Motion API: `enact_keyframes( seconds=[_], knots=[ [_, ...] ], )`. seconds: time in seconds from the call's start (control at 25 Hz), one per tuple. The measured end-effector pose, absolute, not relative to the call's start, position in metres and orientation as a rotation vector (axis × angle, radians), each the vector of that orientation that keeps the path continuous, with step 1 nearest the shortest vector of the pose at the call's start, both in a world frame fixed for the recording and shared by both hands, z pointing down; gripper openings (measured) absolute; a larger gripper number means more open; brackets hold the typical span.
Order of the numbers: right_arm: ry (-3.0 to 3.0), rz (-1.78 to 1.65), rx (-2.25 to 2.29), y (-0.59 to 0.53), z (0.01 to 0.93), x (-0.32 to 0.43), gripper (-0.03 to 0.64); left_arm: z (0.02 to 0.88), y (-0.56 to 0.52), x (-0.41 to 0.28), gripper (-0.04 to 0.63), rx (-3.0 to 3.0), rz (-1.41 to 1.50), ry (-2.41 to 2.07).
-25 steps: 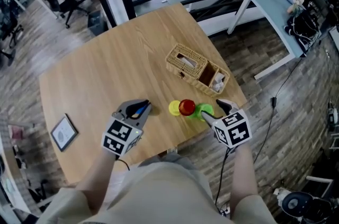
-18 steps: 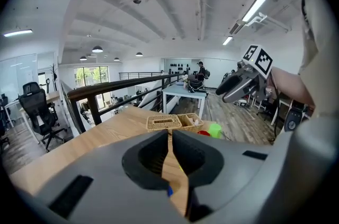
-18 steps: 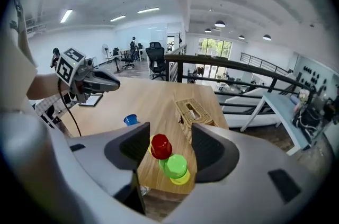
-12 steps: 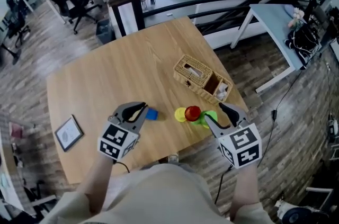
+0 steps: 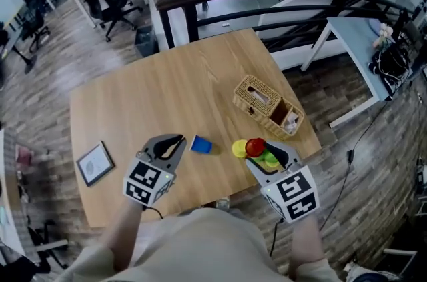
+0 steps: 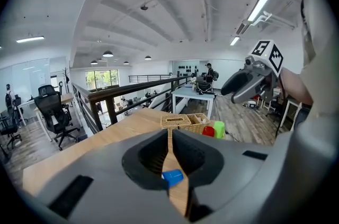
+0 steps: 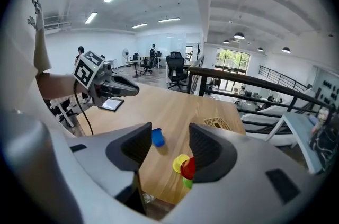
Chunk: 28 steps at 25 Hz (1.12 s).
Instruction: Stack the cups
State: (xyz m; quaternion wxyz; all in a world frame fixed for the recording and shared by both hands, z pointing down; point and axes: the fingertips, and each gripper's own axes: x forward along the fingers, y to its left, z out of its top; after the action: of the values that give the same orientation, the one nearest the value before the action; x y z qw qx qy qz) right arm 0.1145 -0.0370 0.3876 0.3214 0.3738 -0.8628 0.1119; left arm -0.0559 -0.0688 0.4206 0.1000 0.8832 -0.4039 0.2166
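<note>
A blue cup (image 5: 201, 144) (image 6: 172, 177) (image 7: 157, 137) appears to lie on its side on the wooden table (image 5: 147, 94), just beyond my left gripper (image 5: 179, 139) (image 6: 170, 138). That gripper is shut and empty. To the right, close together, stand a yellow cup (image 5: 239, 149) (image 7: 180, 162), a red cup (image 5: 255, 147) (image 7: 187, 168) and a green cup (image 5: 270, 158) (image 7: 187, 182). My right gripper (image 5: 270, 159) (image 7: 170, 138) hovers above them, open. Its jaws have just been closing a little, with nothing between them.
A wicker basket (image 5: 267, 104) (image 6: 185, 121) with a tissue box sits behind the cups at the table's right side. A framed tablet (image 5: 95, 163) lies near the left front corner. The cups stand close to the table's near edge. Railing and office desks lie beyond.
Both grippers have risen and drawn back toward me. The blue cup, earlier at the left jaws' tips, now lies apart from them. The right gripper has left the green cup's side.
</note>
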Motion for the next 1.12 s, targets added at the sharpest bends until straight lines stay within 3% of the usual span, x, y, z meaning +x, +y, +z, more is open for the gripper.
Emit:
enact_keyframes(
  seconds=[0.28, 0.32, 0.44, 0.52, 1.12],
  knots=[
    [-2.284, 0.309, 0.835, -0.035, 0.417, 0.060, 0.239, 0.433, -0.073, -0.077, 0.047, 2.568, 0.548, -1.223],
    [-2.280, 0.314, 0.819, -0.035, 0.420, 0.055, 0.239, 0.437, -0.075, -0.078, 0.062, 2.557, 0.547, -1.217],
    [-2.265, 0.334, 0.791, -0.035, 0.433, 0.046, 0.239, 0.455, -0.078, -0.081, 0.210, 2.531, 0.588, -1.174],
    [-2.253, 0.347, 0.781, -0.036, 0.442, 0.043, 0.239, 0.471, -0.080, -0.080, 0.233, 2.519, 0.631, -1.131],
    [-2.167, 0.460, 0.771, -0.050, 0.496, 0.031, 0.239, 0.609, -0.091, -0.055, 0.238, 2.345, 0.811, -0.792]
  ],
)
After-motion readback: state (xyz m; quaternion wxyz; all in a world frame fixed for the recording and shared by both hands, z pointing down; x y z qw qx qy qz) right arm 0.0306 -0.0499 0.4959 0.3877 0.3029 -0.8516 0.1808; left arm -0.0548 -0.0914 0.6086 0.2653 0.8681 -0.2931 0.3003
